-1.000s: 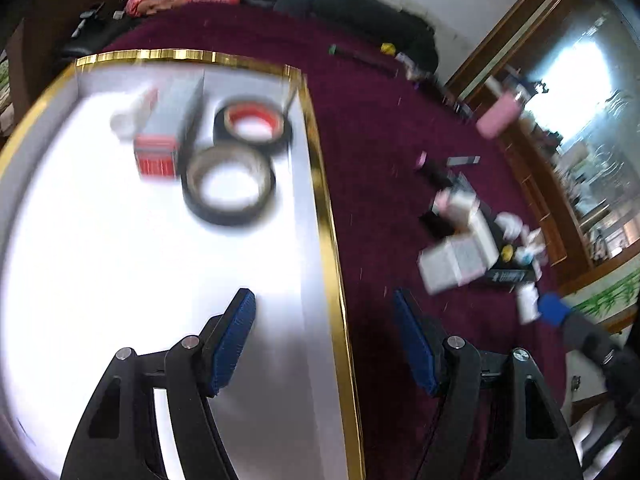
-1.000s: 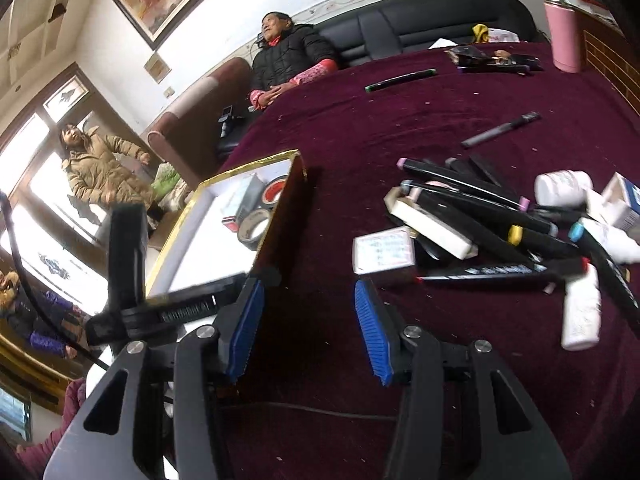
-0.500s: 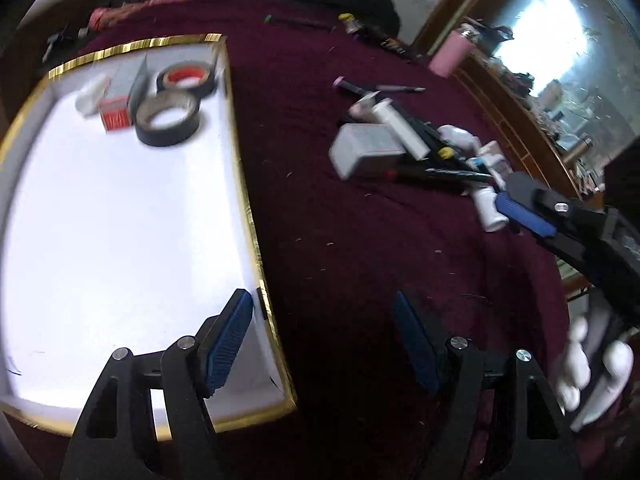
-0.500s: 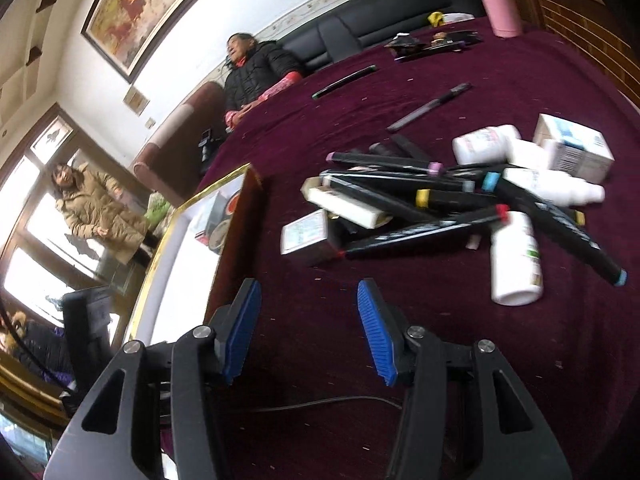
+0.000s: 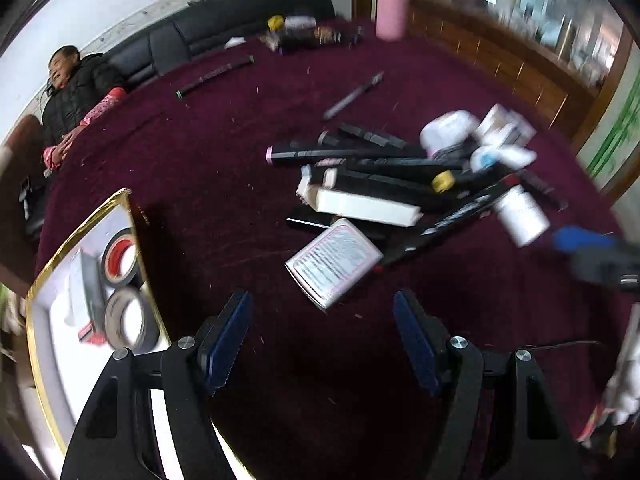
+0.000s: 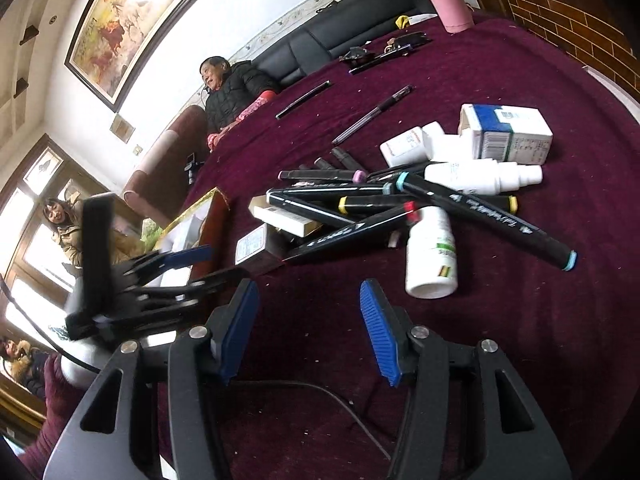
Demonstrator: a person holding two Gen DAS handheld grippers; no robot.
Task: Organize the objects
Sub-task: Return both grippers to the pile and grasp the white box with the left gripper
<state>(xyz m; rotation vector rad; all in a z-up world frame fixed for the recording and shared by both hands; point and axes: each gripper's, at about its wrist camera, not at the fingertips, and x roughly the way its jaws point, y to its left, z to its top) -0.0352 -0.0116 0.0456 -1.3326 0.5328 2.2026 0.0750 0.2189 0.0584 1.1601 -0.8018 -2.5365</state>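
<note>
Blue pads on your left tool (image 5: pixel 322 336) stand wide apart with nothing between them, just above the dark red tabletop (image 5: pixel 200 152) and near the small pink-and-white box (image 5: pixel 334 266). Your right tool (image 6: pixel 308 322) has just been opening a bit more; it is partly open, holds nothing, and the white bottle (image 6: pixel 431 254) lies just past it. Black markers (image 6: pixel 348 232), bottles and boxes lie in a pile, and the gold-edged tray (image 5: pixel 80 236) with two tape rolls (image 5: pixel 124 292) sits to the left.

White box (image 5: pixel 327 264) print blurred; tray (image 5: pixel 34 292) cut off, perhaps half.
</note>
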